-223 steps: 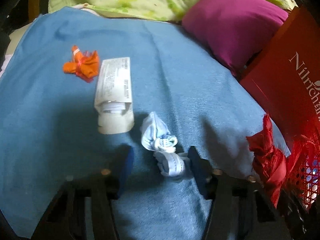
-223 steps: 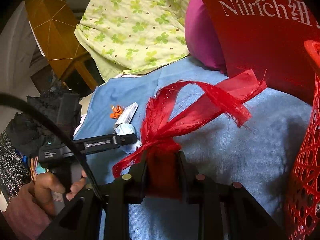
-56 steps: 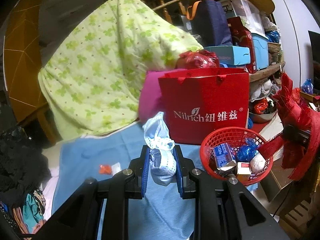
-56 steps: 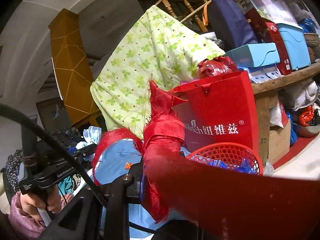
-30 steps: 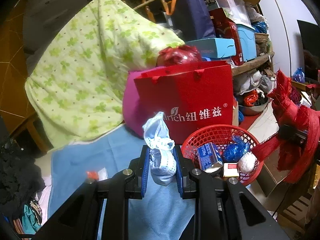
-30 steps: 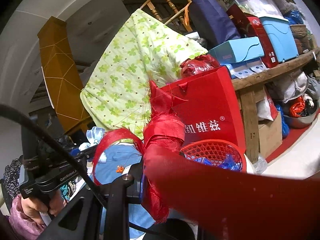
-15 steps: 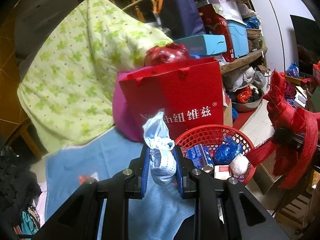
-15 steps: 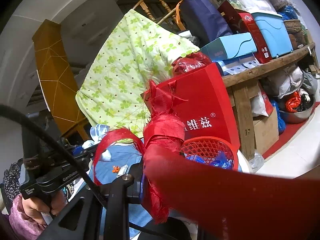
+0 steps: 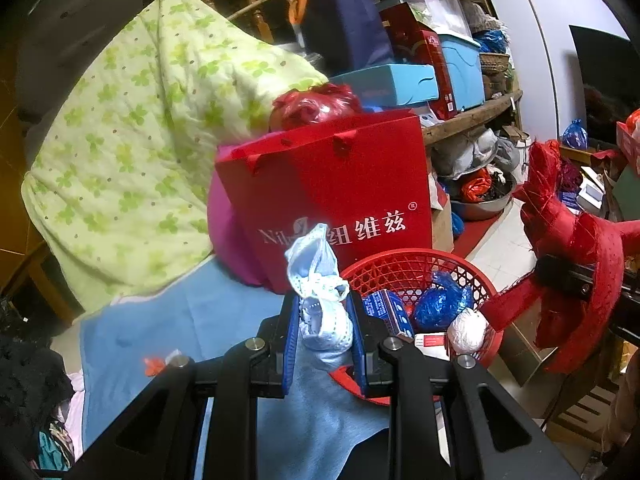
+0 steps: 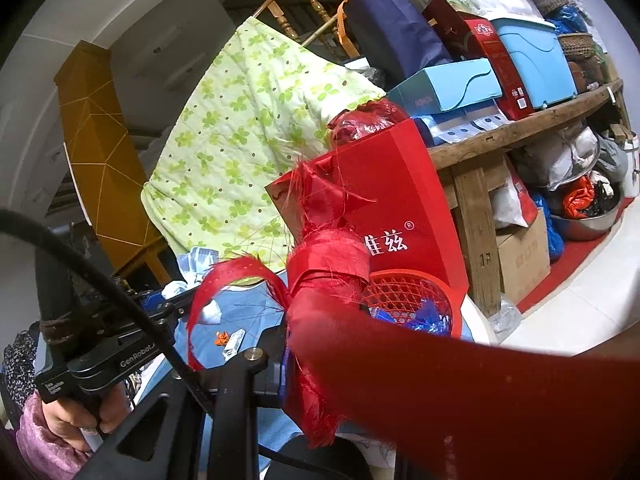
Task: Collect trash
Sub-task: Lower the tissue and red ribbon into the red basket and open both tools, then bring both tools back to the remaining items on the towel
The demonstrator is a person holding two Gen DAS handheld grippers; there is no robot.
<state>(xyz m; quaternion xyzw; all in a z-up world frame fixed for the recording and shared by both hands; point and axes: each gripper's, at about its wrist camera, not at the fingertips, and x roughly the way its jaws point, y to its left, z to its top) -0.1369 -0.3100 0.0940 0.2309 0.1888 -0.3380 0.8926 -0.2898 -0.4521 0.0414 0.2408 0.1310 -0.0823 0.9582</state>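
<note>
Left wrist view
Left gripper [image 9: 325,330]: closed on a pale blue crumpled wrapper [image 9: 320,300]; both blue pads press its sides, and its top stands up above the fingers.
Red basket [image 9: 416,258]: just to the right of the left gripper, at the right edge of the blue blanket [image 9: 192,320]; its near rim is partly hidden by the right finger.
Basket content: a blue box [image 9: 386,312], a blue crumpled foil [image 9: 440,304], a white ball [image 9: 468,330] and a small red-white pack [image 9: 430,340] that is half covered.
Red paper bag [image 9: 332,192]: stands upright behind the basket; the wrapper covers part of its print.
Orange scrap [image 9: 154,365]: lies on the blanket at the left, next to a white piece; both are small and hard to make out.
Red ribbon [image 9: 580,248]: at the right edge, held in the air; the right gripper under it is mostly covered.

Right wrist view
Right gripper [image 10: 304,360]: closed on the red ribbon [image 10: 324,264]; only the left finger shows, the other is hidden by a blurred red band of the ribbon across the lens.
Red basket [image 10: 408,292]: behind the ribbon, only its upper part visible.
Left gripper [image 10: 160,304]: at the left, side view; a hand [image 10: 76,416] in a pink sleeve holds its handle.
White carton [image 10: 234,342]: on the blanket, beside the orange scrap [image 10: 221,337].
</note>
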